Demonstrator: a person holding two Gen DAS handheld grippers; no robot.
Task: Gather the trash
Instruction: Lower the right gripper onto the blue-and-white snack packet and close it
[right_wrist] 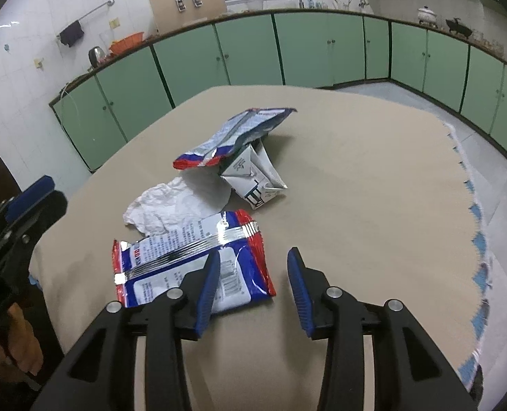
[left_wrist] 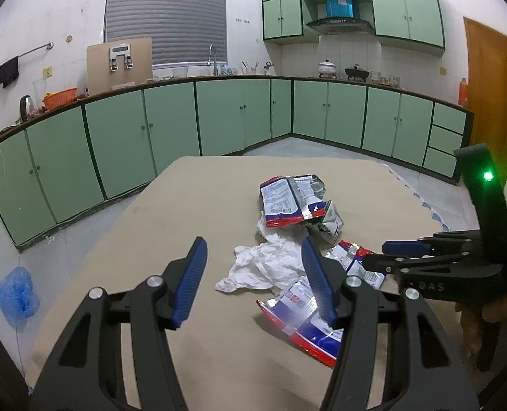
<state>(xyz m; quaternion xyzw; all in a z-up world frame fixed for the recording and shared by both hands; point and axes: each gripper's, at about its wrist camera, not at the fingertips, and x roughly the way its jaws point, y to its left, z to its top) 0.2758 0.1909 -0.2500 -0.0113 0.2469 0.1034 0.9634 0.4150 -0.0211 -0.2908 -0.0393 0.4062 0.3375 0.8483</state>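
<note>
A beige desk in a kitchen with green cabinets carries a small heap of trash. Nearest lies a flat red, white and blue wrapper. Beyond it sits a crumpled white paper, then a squashed carton with a second wrapper leaning on top.

The right hand-held gripper hovers just above the desk at the near wrapper's right edge, jaws partly apart and holding nothing; its left finger overlaps the wrapper in view, and whether it touches cannot be told. The left hand-held gripper is also part open and empty, aimed at the paper from the near left side.

Likely step: picking up the near wrapper. To do it well, slide the right jaws further left so the foil edge lies truly between the pads (a flat wrapper gives little to pinch), then dip the lower finger under a raised corner before closing. The left one could take the crumpled paper, whose folds stand up and should grip easily.
</note>
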